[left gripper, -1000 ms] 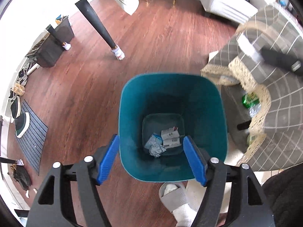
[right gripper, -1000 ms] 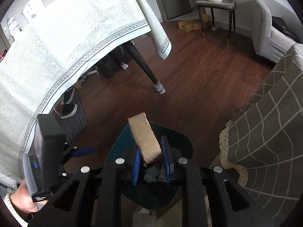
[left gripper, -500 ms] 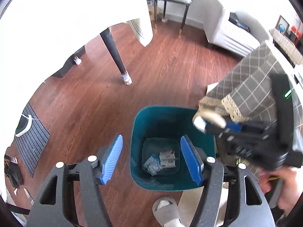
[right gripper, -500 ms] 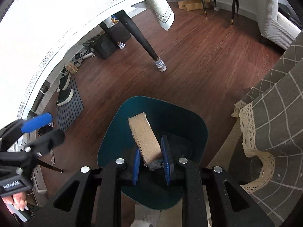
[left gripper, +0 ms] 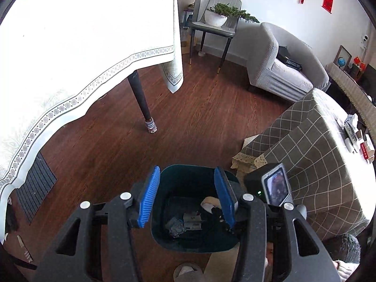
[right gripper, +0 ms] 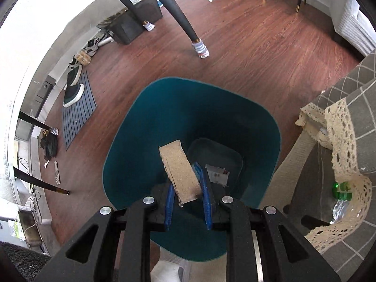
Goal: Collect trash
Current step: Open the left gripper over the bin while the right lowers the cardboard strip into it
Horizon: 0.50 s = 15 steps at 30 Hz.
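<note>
Jaws: my right gripper (right gripper: 186,202) pinches a brown cardboard piece (right gripper: 181,169); my left gripper (left gripper: 188,197) is spread, has just been narrowing, holds nothing.
Cardboard: over the teal bin (right gripper: 145,127), leaning far-left.
Handling: likely light, stiff, crushable; flat faces give best hold.
Bin: on the wood floor (right gripper: 246,51), paper scraps (right gripper: 217,175) inside.

Bin (right gripper: 131,164): near rim hidden behind right gripper (right gripper: 186,205) body; floor items partly covered by brown block (right gripper: 181,171), print on white carton (right gripper: 216,176) too small to read. Left-wrist view: crumpled scraps (left gripper: 176,226) in bin, kind unclear; slipper (left gripper: 186,271) cut off at bottom edge. Screen (left gripper: 277,188) on right gripper: pic blurred. Small boxes (left gripper: 354,136) far right, labels illegible.
</note>
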Available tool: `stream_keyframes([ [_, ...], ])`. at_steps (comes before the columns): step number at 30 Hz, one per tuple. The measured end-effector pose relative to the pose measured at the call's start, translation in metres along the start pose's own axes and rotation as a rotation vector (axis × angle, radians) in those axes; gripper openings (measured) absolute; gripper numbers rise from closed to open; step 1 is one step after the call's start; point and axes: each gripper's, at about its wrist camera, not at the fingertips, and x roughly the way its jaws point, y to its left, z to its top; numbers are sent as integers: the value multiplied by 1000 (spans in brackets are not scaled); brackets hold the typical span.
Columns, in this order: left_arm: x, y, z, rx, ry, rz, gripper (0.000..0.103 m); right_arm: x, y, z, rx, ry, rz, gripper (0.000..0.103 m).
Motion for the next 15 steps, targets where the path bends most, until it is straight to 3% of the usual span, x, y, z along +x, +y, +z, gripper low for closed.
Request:
stream_keyframes([
  [4, -12, -8, 9, -2, -39, -26, 51, 6, 4, -4, -43, 20, -43, 26],
  [5, -15, -9, 12, -1, -48, -32, 51, 6, 3, -5, -42, 21, -43, 37],
  [7, -22, -14, 15, 0, -68, -41, 51, 7, 1, -8, -35, 23, -37, 46],
  [15, -44, -34, 31, -7, -136, -86, 52, -12, -3, -13, -71, -8, -7, 46],
])
